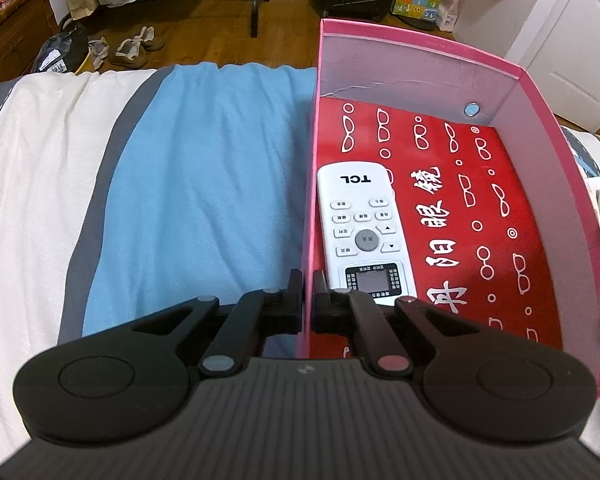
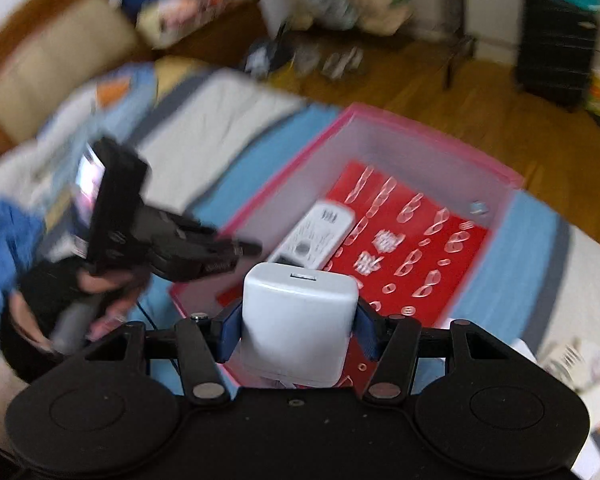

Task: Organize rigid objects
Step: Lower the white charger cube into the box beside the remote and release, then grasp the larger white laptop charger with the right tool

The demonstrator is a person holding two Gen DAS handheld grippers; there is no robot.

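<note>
1. Nearest in the right wrist view, the right tool (image 2: 298,334) is closed on a white charger block (image 2: 298,320); its blue pads press the block's two sides, and the block's slotted face points forward, out over the near end of the pink box (image 2: 432,138).

2. Nearest in the left wrist view, the left tool (image 1: 307,300) straddles the box's left wall (image 1: 311,200), one finger outside over the blue bedspread (image 1: 204,184), the other inside; the gap between the fingers is narrow and they look pinched on the wall, so I judge this tool to be steadying the box.

3. Just past the left tool, a white TCL remote (image 1: 362,232) lies flat inside the box, close along that left wall, on a red printed sheet (image 1: 480,208) that lines the floor; the right half of the floor is bare of objects.

4. Farther in, a small round blue-grey thing (image 1: 471,109) sits at the foot of the far wall; I cannot tell what it is.

5. Beyond the box lie the bed's pale cover and then the wooden floor (image 1: 204,16) with shoes and bags.

6. Step in hand, as I judge it: carrying the charger into the box; the right view is blurred, which suggests motion.

7. The next move calls for lowering the block onto the bare red sheet beside the remote, clear of it and of the walls, before the pads let go; the left grip should keep the light box from sliding on the soft bed.
</note>
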